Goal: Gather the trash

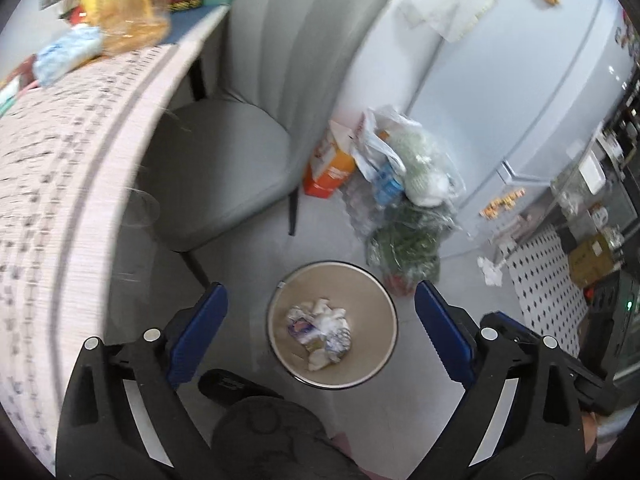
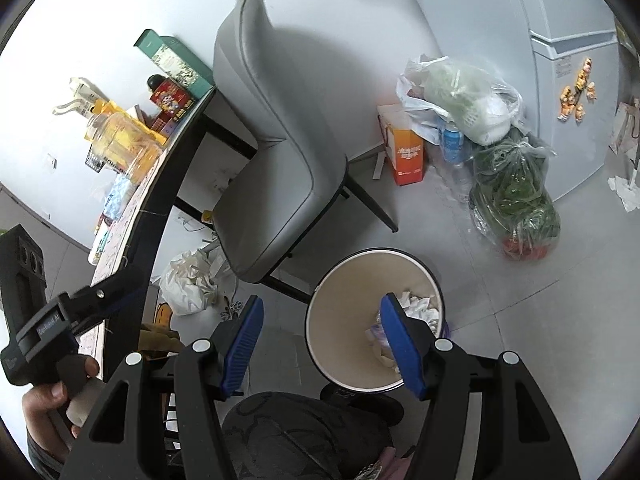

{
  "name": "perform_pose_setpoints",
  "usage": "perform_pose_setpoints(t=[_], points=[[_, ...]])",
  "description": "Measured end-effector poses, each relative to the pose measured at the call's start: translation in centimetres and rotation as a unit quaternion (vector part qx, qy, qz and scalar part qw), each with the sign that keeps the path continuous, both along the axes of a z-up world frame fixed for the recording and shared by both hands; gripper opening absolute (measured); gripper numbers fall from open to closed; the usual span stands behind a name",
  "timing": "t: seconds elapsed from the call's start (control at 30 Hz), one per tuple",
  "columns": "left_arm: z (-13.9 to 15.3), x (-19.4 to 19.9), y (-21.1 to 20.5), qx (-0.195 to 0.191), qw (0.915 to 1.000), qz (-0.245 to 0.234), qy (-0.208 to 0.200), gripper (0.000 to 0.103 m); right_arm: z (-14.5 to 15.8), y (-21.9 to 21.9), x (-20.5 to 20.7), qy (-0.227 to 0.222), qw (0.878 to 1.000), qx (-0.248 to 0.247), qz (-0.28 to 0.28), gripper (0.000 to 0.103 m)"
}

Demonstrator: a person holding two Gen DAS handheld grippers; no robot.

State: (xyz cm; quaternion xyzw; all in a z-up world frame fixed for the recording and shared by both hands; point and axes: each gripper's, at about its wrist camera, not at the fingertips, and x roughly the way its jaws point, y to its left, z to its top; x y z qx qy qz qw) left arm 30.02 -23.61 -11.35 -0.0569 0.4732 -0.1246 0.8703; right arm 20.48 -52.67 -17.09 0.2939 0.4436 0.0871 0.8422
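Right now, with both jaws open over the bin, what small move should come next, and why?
Probably swing the right gripper toward the crumpled paper on the floor by the fridge. Both grippers are empty, the bin already holds crumpled paper, and that scrap lies loose outside it.

Left gripper (image 1: 320, 320): black plastic frame with triangular cutouts, silver round rivets, blue ribbed finger pads (image 1: 198, 334). Right gripper (image 2: 320, 344): same build. Bare-skinned hand (image 2: 48, 400) on black handle; white lettering on body
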Motion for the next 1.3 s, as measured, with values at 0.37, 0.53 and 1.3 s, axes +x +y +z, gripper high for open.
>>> perform_pose_setpoints(t=[0.37,0.53,1.3], points=[[4.2,-3.1,7.2,-0.028,0.9964,0.066,-0.046,0.097,3.6,3.7,-0.1,-0.024,0.999,-0.01,0.033,0.066],[5.5,-5.1,10.0,-0.038,0.9935,0.089,-0.059,0.097,6.3,5.9,-0.6,-0.044,0.998,-0.023,0.049,0.079],[14.0,-15.7,18.8,-0.055,0.9794,0.131,-0.143,0.097,19.1,15.8,-5.6,-0.12,0.979,-0.118,0.118,0.095]])
